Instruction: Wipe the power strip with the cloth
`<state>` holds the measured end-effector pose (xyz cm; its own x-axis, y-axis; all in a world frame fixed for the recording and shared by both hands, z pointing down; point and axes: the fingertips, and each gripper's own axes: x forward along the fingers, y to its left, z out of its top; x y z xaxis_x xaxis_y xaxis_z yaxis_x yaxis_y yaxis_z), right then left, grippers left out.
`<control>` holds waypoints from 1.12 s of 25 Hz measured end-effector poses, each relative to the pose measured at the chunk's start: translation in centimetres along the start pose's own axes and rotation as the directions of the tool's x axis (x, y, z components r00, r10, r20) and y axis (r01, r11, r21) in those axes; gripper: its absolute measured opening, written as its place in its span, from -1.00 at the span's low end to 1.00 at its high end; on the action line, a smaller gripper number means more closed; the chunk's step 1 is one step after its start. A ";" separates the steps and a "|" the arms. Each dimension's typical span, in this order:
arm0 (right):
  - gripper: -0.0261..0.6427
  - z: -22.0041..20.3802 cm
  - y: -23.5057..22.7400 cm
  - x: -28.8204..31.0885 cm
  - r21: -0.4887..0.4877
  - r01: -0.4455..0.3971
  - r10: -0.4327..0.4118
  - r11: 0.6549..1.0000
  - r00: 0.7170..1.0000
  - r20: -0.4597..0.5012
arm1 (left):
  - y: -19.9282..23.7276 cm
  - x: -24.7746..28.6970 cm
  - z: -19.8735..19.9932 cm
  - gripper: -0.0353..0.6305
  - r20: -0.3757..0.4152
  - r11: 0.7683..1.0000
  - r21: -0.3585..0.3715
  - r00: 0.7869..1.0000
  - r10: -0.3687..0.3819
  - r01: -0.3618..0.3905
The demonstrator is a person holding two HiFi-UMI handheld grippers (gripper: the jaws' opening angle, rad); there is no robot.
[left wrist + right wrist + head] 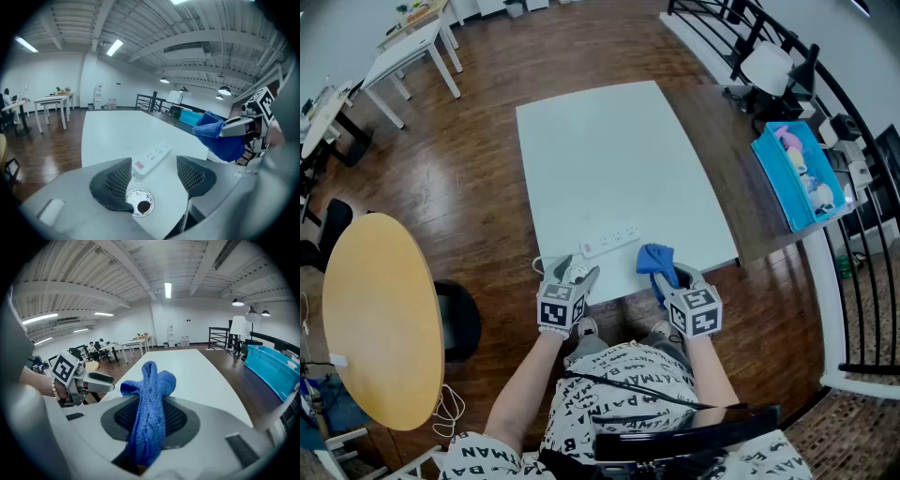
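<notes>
A white power strip (610,241) lies near the front edge of the white table (609,159), angled up to the right; its pink-labelled end (139,165) shows between the left jaws. My left gripper (577,276) is open and empty, just in front of the strip's left end. A blue cloth (657,260) is pinched in my right gripper (667,277), which hangs at the table's front edge, to the right of the strip. In the right gripper view the cloth (150,404) sticks up from the shut jaws and bunches at the top. The cloth (220,136) also appears at the right of the left gripper view.
A round wooden table (380,319) stands to the left on the wood floor. A blue bin (797,173) sits right of the white table beside black railings (853,122). White desks (403,56) stand at the far left. A cable hole (138,202) is in the table below the left jaws.
</notes>
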<state>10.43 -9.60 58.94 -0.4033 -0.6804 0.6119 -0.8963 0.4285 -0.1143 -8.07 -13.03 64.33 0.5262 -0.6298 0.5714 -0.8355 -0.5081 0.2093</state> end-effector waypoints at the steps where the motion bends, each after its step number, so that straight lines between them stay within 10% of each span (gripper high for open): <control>1: -0.56 0.1 0.1 0.0 0.004 0.009 -0.009 1.000 1.000 0.002 | 0.1 0.5 -0.1 0.08 -0.011 0.999 0.028 1.000 -0.020 0.020; 8: -0.56 -1.0 0.3 -0.6 0.070 0.077 -0.078 0.995 0.997 0.005 | 1.4 4.6 -0.6 0.32 -0.102 0.969 0.210 0.989 -0.107 0.127; 16: -0.56 -2.8 1.1 -1.6 0.115 0.143 -0.141 0.983 0.990 -0.024 | 1.9 7.8 -0.5 0.32 -0.147 0.865 0.439 0.969 -0.197 0.242; 28: -0.56 -3.2 1.3 -1.6 0.131 0.170 -0.166 0.977 0.985 -0.045 | 1.3 10.9 -3.0 0.23 -0.266 0.800 0.478 0.928 -0.262 0.363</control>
<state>10.51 -6.03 60.34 -0.2403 -0.7148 0.6568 -0.9682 0.2246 -0.1099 -3.90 -18.83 73.22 0.6652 -0.2949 0.6860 -0.4015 -0.9158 -0.0043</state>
